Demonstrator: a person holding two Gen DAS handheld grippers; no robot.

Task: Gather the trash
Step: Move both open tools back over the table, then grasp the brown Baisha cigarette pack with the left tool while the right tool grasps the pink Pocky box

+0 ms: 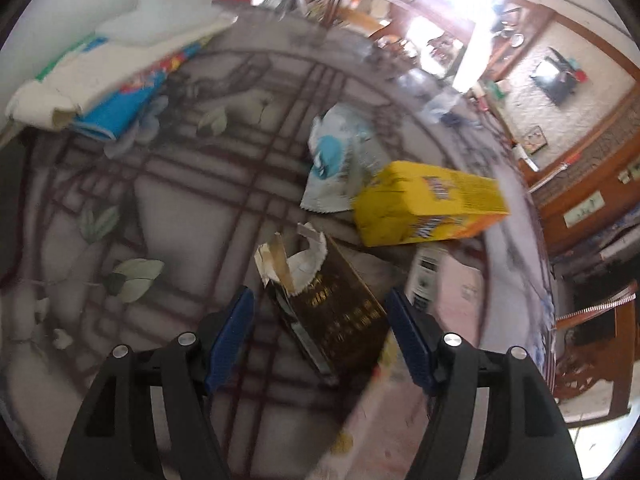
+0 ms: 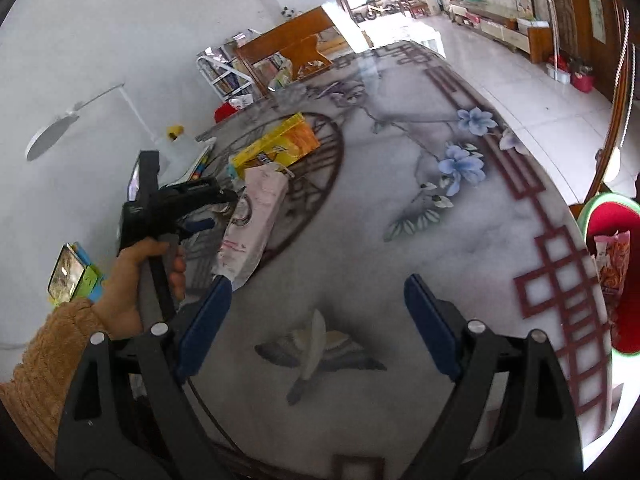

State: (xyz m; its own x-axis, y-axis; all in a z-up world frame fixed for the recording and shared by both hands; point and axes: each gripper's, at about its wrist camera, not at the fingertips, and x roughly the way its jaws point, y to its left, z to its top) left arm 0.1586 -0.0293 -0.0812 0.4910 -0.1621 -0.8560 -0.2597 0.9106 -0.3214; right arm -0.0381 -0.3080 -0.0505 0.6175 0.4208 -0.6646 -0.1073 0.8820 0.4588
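In the left wrist view my left gripper (image 1: 320, 293) hangs open over a dark brown torn box (image 1: 340, 316) with gold lettering. The box lies on the table between the blue pads (image 1: 230, 332), and neither pad touches it. Beyond it lie a yellow carton (image 1: 428, 208), a white and blue wrapper (image 1: 336, 164) and a pink packet (image 1: 452, 288). The right wrist view shows my right gripper (image 2: 316, 328) open wide above bare tabletop, nothing between its fingers. There a hand holds the left gripper (image 2: 222, 209) beside the pink packet (image 2: 252, 224), in front of the yellow carton (image 2: 276, 146).
The table (image 2: 400, 240) has a glossy printed top with flowers and a dark red lattice. A red bin with a green rim (image 2: 600, 208) stands past its right edge, a snack bag (image 2: 612, 264) inside. Books and a clear jug (image 2: 180, 146) sit at the far left by the wall.
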